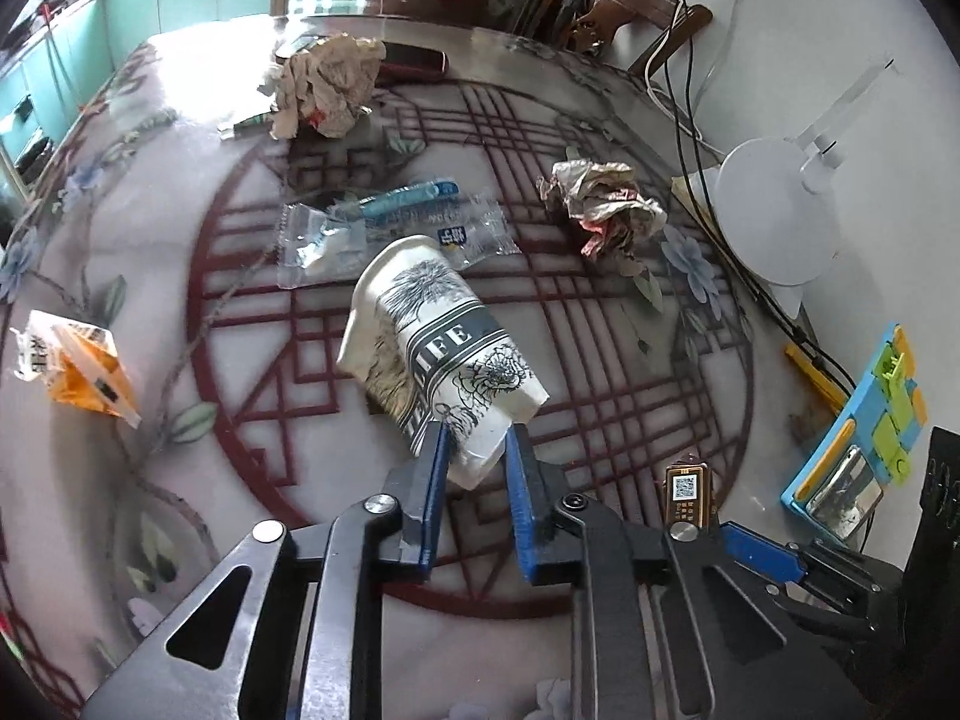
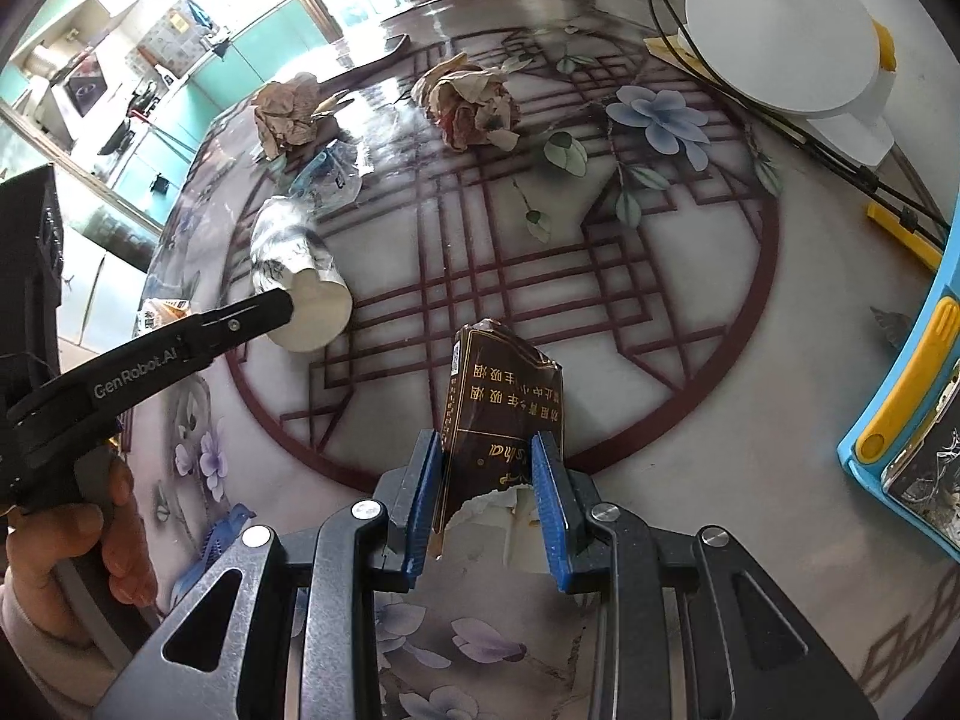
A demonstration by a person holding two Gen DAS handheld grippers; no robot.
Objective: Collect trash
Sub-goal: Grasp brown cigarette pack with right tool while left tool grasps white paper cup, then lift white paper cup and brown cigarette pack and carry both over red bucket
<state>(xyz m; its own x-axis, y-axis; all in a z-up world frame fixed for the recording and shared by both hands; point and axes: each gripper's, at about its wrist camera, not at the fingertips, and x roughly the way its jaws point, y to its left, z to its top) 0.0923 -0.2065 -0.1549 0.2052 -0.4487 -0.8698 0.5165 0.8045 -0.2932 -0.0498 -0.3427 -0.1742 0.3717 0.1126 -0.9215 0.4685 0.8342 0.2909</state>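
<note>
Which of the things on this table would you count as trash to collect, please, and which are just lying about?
Trash:
- paper cup, in left gripper
- torn cigarette pack, in right gripper
- two crumpled paper wads
- clear plastic wrapper
- orange packet

Lying about:
- white lamp base
- blue toy board
- black cables

Lighting: bright daylight from the windows at the far end of the room, overexposed there, with broad white glare across the glossy table (image 1: 180,252) and its far edge. Shadows: soft and short beneath objects. Optics: strong fisheye curvature, dark vignette at all corners, edges smeared; centre reasonably sharp, the near claw (image 2: 489,480) bodies slightly soft in both views.
</note>
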